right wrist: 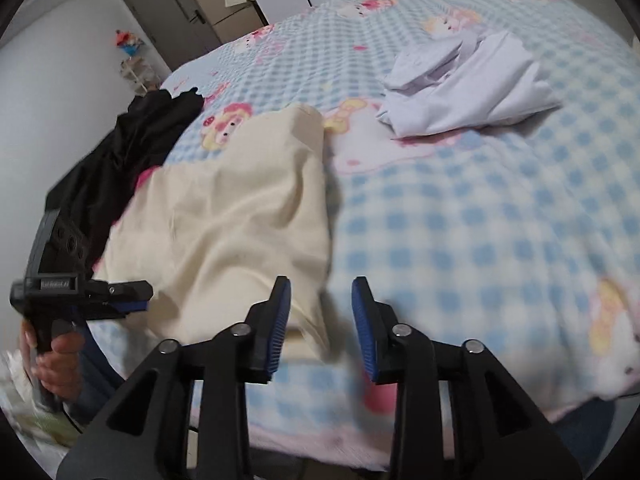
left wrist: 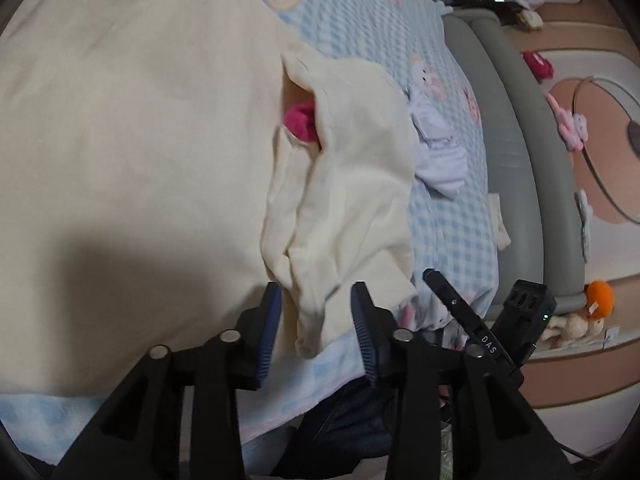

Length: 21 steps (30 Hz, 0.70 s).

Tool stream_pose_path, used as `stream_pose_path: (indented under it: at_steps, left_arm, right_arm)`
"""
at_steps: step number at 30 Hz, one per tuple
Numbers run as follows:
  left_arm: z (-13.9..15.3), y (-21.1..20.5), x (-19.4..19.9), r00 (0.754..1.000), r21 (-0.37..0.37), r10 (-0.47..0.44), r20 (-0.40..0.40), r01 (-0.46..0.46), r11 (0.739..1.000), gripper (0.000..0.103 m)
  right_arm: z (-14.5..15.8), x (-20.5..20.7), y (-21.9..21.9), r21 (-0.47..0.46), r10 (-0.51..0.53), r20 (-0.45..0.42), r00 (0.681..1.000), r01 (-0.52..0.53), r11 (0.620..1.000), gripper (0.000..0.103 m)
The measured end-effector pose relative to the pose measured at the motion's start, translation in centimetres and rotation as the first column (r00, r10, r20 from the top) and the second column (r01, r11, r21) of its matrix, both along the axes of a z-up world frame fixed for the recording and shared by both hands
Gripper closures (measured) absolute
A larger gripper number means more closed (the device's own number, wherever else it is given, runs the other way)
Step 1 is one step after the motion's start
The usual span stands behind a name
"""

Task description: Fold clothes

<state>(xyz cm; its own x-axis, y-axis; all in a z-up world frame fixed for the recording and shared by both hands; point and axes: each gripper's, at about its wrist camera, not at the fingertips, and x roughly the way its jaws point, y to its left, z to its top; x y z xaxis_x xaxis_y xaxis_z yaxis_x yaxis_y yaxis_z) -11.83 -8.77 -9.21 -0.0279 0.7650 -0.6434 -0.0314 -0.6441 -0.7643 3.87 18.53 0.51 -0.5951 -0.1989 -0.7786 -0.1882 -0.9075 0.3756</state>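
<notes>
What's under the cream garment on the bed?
Under the cream garment, something bright pink shows through a gap in its folds; the checked blanket lies beneath. What the pink thing is stays covered.

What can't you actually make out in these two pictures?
- Cream garment: its far side runs off the left wrist view's left edge.
- Pink item: mostly hidden inside the cream fabric's folds, left wrist view.
- White clothes: crumpled, type unclear, right wrist view.
- Black garment: partly covered by the cream one.
- Bedspread: nearby pattern blurred.

Both tongs, left [left wrist: 316, 316] and right [right wrist: 322, 314], gape wide.
</notes>
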Motion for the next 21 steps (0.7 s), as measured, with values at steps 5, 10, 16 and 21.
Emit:
stream_pose_path:
  at_steps: [5, 10, 16, 21]
  left_arm:
    - [-1.1, 1.5, 0.4, 0.998, -0.019, -0.054, 0.025, 0.054, 0.998, 0.09]
    - [2.3, 1.3, 0.7, 0.99, -0.1, -0.076, -0.118, 0.064, 0.993, 0.095]
    - [-1.4, -0.8, -0.1, 0.992, -0.143, -0.125, 0.021, 0.127, 0.982, 0.088]
    - [1.9, -3.8, -1.4, 0.994, -0.105, -0.04, -0.105, 0.029, 0.994, 0.074]
  right_arm:
    - [-2.4, -0.9, 0.0, -0.14, -0.011, 0.074, 0.997, 0.021, 0.99, 0.066]
    - [-2.4, -0.6, -1.4, -0.078, 0.029, 0.101, 0.994, -0.022, 0.997, 0.059]
    - [-4.8, 1.7, -2.2, 0.086, 0.076, 0.191, 0.979, -0.094, 0.992, 0.058]
    - [-1.9, 2.1, -1.5, 0.083, 0.08, 0.146, 0.986, -0.093, 0.992, 0.056]
